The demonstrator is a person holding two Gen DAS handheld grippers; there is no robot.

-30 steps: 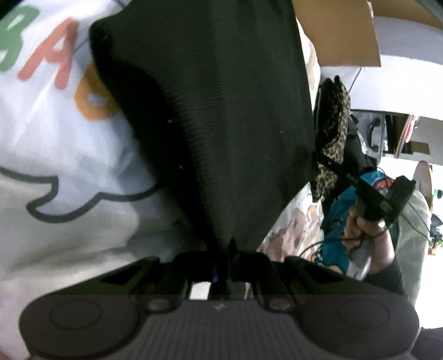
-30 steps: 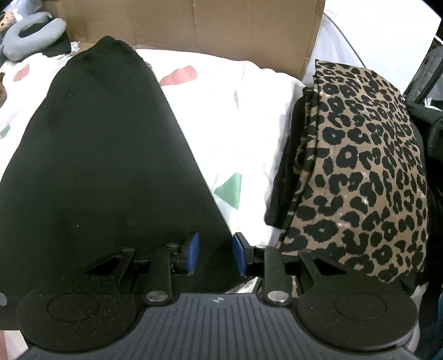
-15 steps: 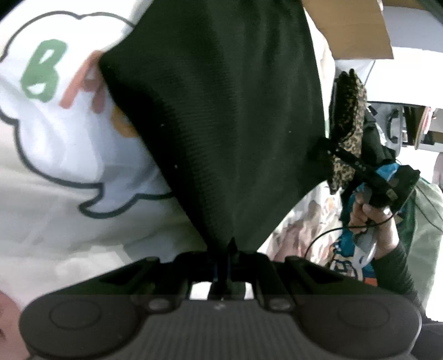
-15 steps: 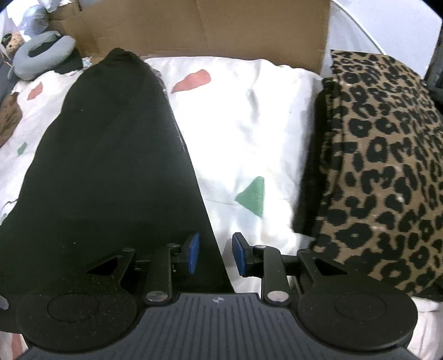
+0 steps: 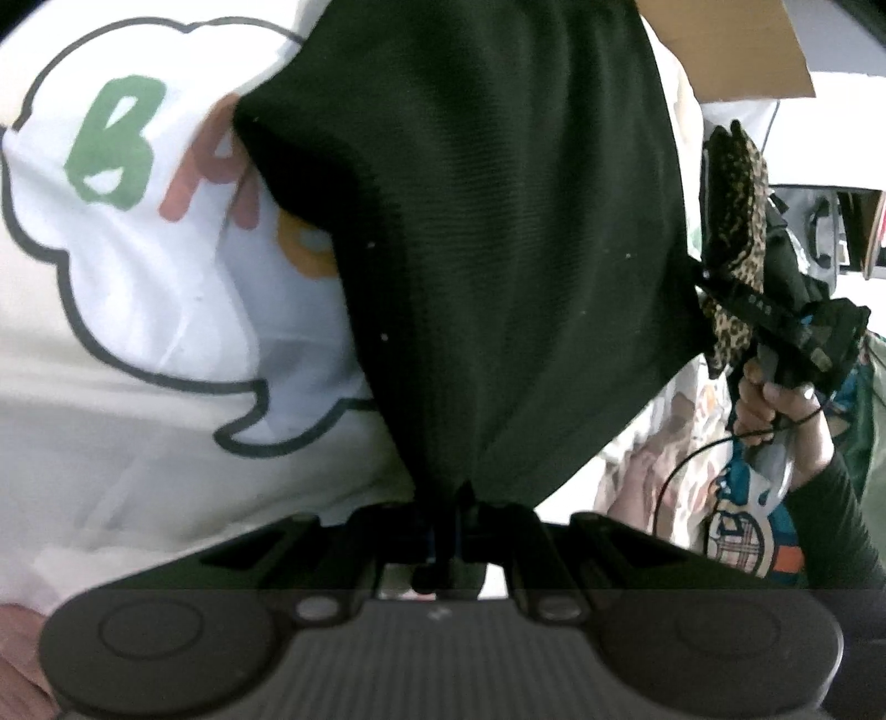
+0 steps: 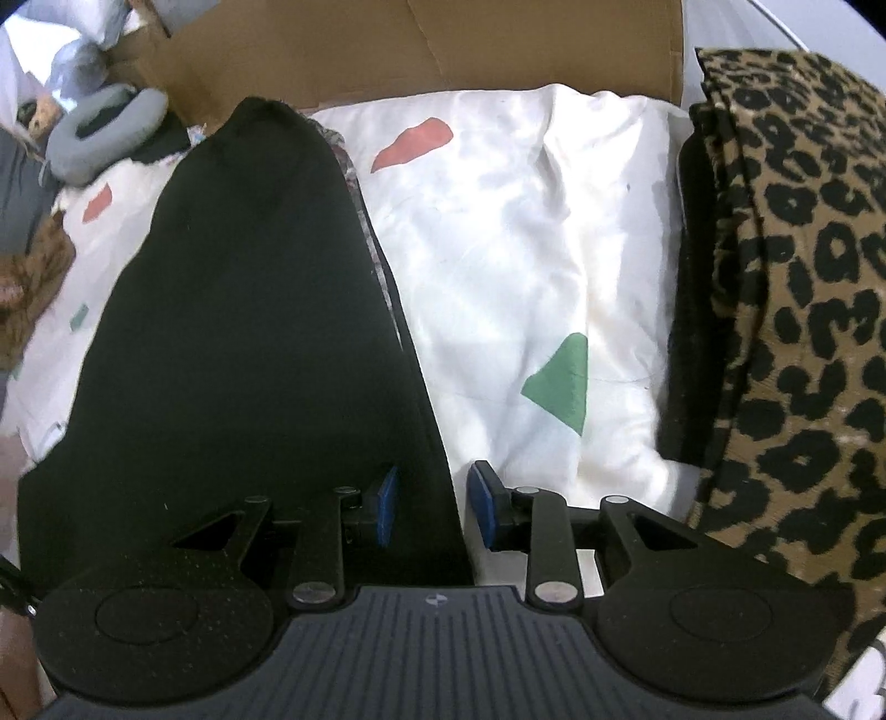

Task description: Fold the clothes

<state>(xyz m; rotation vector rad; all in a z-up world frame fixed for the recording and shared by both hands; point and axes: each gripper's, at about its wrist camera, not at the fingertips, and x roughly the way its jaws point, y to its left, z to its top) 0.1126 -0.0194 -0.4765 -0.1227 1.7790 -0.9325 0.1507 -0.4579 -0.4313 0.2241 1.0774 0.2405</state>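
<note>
Leopard-print garment [image 6: 797, 310] piled right beside your right gripper [image 6: 429, 504], cardboard [image 6: 421, 50] behind, grey neck pillow [image 6: 105, 130] far left. Black garment [image 6: 243, 354] lies long and smooth on the white printed bedding [image 6: 526, 249]; its right edge runs between your spread blue pads [image 6: 480, 501]. Your left gripper [image 5: 446, 537] pinches a black corner tight. Open bedding between black edge and leopard pile.
</note>
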